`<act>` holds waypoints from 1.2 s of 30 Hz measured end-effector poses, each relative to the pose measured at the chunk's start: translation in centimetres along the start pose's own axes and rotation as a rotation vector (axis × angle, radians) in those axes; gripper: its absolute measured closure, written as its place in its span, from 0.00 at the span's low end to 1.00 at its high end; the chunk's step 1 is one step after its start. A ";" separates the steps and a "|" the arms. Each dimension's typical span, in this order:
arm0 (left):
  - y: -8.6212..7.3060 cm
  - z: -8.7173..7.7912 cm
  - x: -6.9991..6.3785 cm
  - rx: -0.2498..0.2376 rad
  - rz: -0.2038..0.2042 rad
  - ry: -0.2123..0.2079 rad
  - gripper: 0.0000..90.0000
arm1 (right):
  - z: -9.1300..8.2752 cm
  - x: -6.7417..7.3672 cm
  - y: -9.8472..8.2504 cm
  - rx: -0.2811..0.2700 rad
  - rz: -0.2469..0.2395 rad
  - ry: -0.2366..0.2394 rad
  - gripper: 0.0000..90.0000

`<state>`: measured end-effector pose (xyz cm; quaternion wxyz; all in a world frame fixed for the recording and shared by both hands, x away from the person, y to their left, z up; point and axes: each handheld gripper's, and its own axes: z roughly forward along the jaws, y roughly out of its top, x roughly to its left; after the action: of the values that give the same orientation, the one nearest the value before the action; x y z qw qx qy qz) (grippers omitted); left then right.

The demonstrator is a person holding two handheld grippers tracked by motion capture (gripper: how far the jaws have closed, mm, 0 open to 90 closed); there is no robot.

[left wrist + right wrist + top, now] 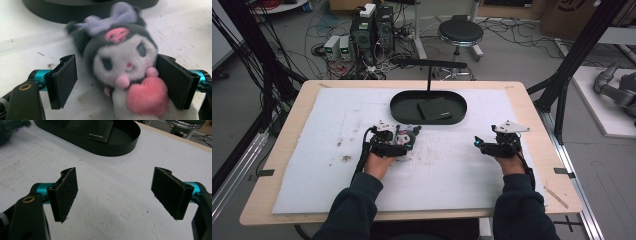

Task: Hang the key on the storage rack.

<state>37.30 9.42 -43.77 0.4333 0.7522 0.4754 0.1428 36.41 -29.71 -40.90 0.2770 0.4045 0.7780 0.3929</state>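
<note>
A plush toy (122, 62) with a grey hood, lilac bow and pink heart lies on the white foam mat (312, 165), just in front of a black oval tray (398, 107). My left gripper (116, 82) is open around the toy. Its right jaw touches the toy's side and its left jaw stands a gap away. In the high view the plush toy (406, 136) sits at the left gripper (401, 142). My right gripper (115, 195) is open over bare mat with nothing between its jaws; the high view has the right gripper (482, 143) at centre right.
The tray (120, 145) holds a flat black wallet (90, 130). A black bar on a thin post (429, 63) rises behind it. The mat carries brown stains (346, 158) at left. Beyond the table stand a stool (460, 32) and cabled computer boxes (372, 30).
</note>
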 end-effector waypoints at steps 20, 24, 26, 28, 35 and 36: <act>0.8 -1.0 0.2 0.000 0.057 -0.071 0.58 | -0.4 -0.2 0.2 -0.012 -0.005 -0.007 0.28; 1.5 -2.2 1.5 -0.038 0.028 -0.116 0.59 | -0.5 -0.4 0.0 -0.011 0.001 -0.009 0.28; 3.1 -3.9 3.0 -0.077 0.006 -0.157 0.59 | -0.5 -0.5 0.0 -0.013 0.007 -0.009 0.28; 3.8 -4.5 3.5 -0.091 -0.003 -0.166 0.59 | -0.5 -0.5 0.0 -0.017 0.008 -0.009 0.28; 8.8 -7.5 5.1 -0.147 0.021 -0.146 0.59 | -0.5 -0.6 0.1 -0.026 0.014 -0.004 0.28; 10.0 -7.8 5.3 -0.160 0.029 -0.138 0.59 | -0.6 -0.6 0.1 -0.027 0.015 -0.003 0.28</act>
<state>40.98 16.15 -32.34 0.5215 0.7301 0.4206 0.1346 36.35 -30.45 -40.48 0.2808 0.4073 0.7689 0.4050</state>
